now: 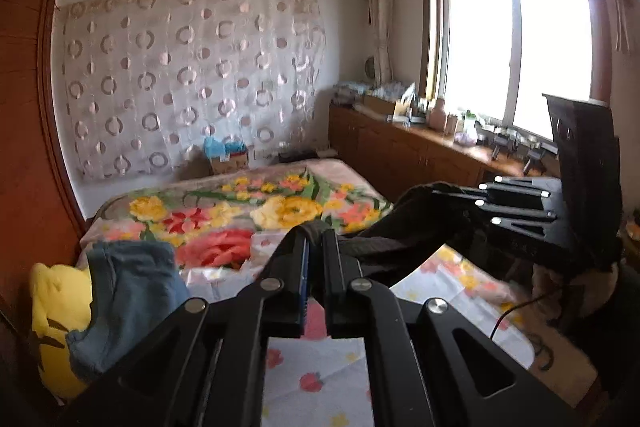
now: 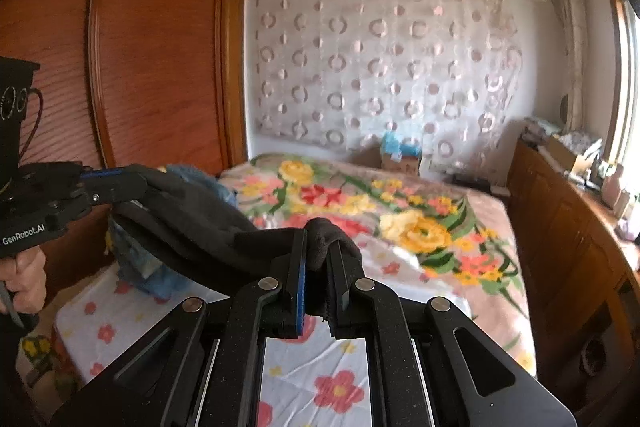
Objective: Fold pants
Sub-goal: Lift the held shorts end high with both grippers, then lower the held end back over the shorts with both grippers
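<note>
I have the dark, soft-fabric pants (image 2: 208, 231) lifted clear above the near end of the bed (image 2: 400, 259), strung between my two tools. The left tool (image 1: 314, 233) is clamped on one bunched edge, the right tool (image 2: 320, 247) on another. No fold looks made yet, though blur hides the hanging part. Laying flat and folding remain.

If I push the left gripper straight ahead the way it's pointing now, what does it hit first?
Probably the floral blanket on the bed. The left gripper, shut on the black pants, points across it. Nothing else shows in that line, though depth is unclear.
</note>
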Motion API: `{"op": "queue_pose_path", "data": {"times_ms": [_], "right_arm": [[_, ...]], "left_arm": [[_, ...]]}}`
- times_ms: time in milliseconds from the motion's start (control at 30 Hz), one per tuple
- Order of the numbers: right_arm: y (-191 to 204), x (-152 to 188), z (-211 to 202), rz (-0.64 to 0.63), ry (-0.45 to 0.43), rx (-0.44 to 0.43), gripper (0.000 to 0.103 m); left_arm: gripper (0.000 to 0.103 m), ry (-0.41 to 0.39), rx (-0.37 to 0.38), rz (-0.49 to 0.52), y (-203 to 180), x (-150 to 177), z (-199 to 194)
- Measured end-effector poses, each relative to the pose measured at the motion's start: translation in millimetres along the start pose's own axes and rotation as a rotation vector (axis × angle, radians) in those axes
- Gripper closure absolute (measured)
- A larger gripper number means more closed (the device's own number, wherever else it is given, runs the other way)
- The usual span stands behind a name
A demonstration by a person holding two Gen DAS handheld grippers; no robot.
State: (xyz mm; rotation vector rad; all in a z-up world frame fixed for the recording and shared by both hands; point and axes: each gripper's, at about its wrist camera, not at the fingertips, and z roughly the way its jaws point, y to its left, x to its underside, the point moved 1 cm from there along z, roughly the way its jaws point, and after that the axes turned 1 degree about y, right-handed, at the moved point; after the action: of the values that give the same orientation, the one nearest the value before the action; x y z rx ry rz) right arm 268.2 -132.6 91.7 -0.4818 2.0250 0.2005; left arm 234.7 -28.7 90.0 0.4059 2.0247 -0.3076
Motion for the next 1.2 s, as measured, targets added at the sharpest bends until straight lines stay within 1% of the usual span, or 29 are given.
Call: {"op": "queue_pose_path", "data": {"times_ms": [33, 133, 200, 333, 567, 633, 700, 867, 933, 1067, 1200], "right_arm": [[0, 8, 7, 0.005, 0.025, -0.005, 0.098], [1, 39, 28, 0.032, 0.117, -0.039, 0.098], [4, 58, 37, 0.038, 0.171, -0.05, 0.098], [14, 82, 39, 0.042, 0.234, -0.065, 0.098], [32, 98, 17, 0.053, 0.262, -0.063, 0.098], [38, 101, 10, 0.054, 0.273, -0.061, 0.098], [43, 109, 6, 0.048, 0.292, -0.061, 0.098], [48, 143, -1, 0.077, 0.323, -0.072, 0.098], [49, 156, -2, 0.081, 0.329, -0.07, 0.098], [48, 185, -6, 0.144, 0.328, -0.094, 0.098], [54, 208, -6, 0.19, 0.308, -0.1, 0.098]], "left_arm": [[0.101, 0.02, 0.002, -0.002, 1, 8, 3], [0.101, 0.091, 0.01, -0.03, 9, 44, 20], [0.101, 0.126, 0.013, -0.042, 9, 63, 24], [0.101, 0.166, 0.034, -0.056, -1, 90, 20], [0.101, 0.188, 0.049, -0.029, -20, 109, 2], [0.101, 0.187, 0.058, -0.031, -18, 113, -5], [0.101, 0.196, 0.07, -0.029, -23, 121, -9], [0.101, 0.229, 0.095, -0.041, -33, 156, -17], [0.101, 0.238, 0.101, -0.053, -34, 164, -18], [0.101, 0.249, 0.099, -0.071, -37, 181, -21], [0.101, 0.248, 0.076, -0.068, -45, 197, -24]]}}
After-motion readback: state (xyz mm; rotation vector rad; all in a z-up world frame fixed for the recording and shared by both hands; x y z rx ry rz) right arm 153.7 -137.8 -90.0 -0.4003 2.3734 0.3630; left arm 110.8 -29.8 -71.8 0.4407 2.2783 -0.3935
